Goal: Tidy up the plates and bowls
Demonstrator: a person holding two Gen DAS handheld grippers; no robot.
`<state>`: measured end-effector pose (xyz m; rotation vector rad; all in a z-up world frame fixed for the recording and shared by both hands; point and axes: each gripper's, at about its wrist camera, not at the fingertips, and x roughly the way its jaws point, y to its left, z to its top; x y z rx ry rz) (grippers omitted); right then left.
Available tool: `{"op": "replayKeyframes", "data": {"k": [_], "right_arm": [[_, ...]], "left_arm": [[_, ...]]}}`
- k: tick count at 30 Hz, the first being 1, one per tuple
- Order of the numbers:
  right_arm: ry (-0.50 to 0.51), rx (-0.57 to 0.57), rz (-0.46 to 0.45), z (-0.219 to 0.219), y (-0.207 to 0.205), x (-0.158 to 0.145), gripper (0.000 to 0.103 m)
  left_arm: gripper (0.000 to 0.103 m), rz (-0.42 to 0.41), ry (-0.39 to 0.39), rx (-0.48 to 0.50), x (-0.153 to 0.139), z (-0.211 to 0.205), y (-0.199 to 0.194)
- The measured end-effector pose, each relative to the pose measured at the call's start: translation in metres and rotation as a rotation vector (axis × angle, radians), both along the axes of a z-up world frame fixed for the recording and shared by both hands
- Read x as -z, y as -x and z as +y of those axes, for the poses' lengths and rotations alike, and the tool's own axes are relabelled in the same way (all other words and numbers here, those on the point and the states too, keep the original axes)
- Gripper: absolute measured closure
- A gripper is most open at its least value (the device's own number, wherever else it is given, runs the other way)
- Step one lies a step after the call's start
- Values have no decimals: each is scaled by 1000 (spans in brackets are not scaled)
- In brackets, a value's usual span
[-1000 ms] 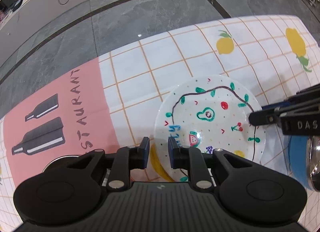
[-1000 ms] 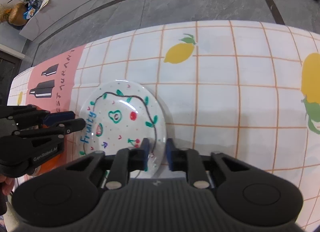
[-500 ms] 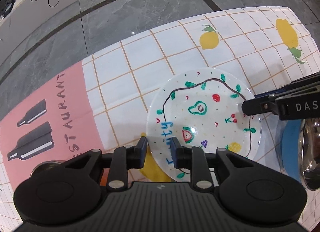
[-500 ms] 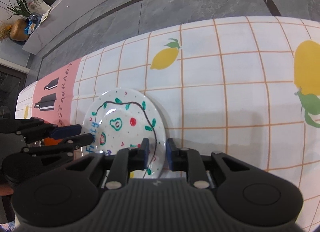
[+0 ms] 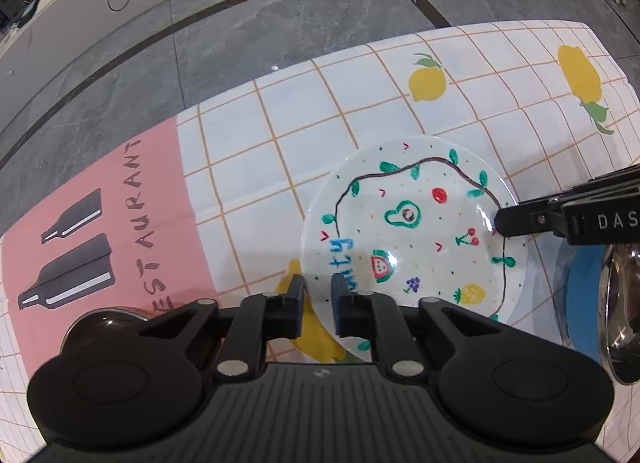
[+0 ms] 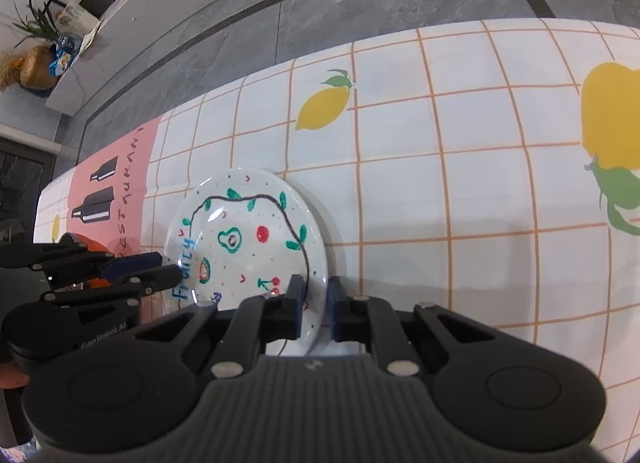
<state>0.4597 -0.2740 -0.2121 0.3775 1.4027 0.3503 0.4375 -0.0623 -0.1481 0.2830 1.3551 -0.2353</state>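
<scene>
Both the left gripper [image 5: 319, 297] and right gripper [image 6: 313, 297] were closing on opposite rims of the round white fruit-painted ceramic plate [image 5: 412, 231], seemingly gripping; uneven lifting might slip it.

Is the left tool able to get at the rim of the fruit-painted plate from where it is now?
Probably yes: the left tool already straddles the fruit-painted plate's near rim, its jaws closing on it with nothing in between. The right tool grips the opposite edge.

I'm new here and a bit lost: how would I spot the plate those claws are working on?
Find the checked tablecloth with lemons. Near its pink corner sits a white plate, a black claw at each side. Only it has hand-painted fruit inside a dark wavy line.
</scene>
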Motion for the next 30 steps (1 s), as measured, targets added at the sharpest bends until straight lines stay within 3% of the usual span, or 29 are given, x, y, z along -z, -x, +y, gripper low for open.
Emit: {"op": "replayKeyframes", "data": {"k": [1, 2, 4, 5, 7, 11, 17, 23, 27, 30], "right_arm": [[2, 0, -4, 1, 1, 0, 93], [4, -1, -9, 1, 1, -1, 93], [-7, 7, -16, 0, 1, -4, 97], [-55, 14, -8, -1, 1, -4, 98], [-130, 25, 12, 2, 1, -9, 100], [-6, -15, -17, 24, 3, -13, 98], [-11, 12, -27, 14, 1, -6, 102], [17, -23, -54, 11, 0, -13, 103], [18, -38, -47, 8, 1, -10, 84], [0, -33, -33, 3, 2, -6, 82]], "left_arm": [[89, -7, 2, 1, -1, -1, 1], [103, -20, 28, 4, -5, -1, 2], [103, 46, 235, -29, -13, -1, 1], [103, 43, 252, -19, -17, -9, 2], [103, -15, 163, 47, -24, -30, 6], [103, -58, 159, 38, -34, -19, 2], [78, -106, 1, 18, -23, 13, -5], [75, -20, -89, 22, 0, 11, -12], [75, 32, -66, 1, 5, 10, -13], [75, 39, -53, -5, 5, 9, -13]]}}
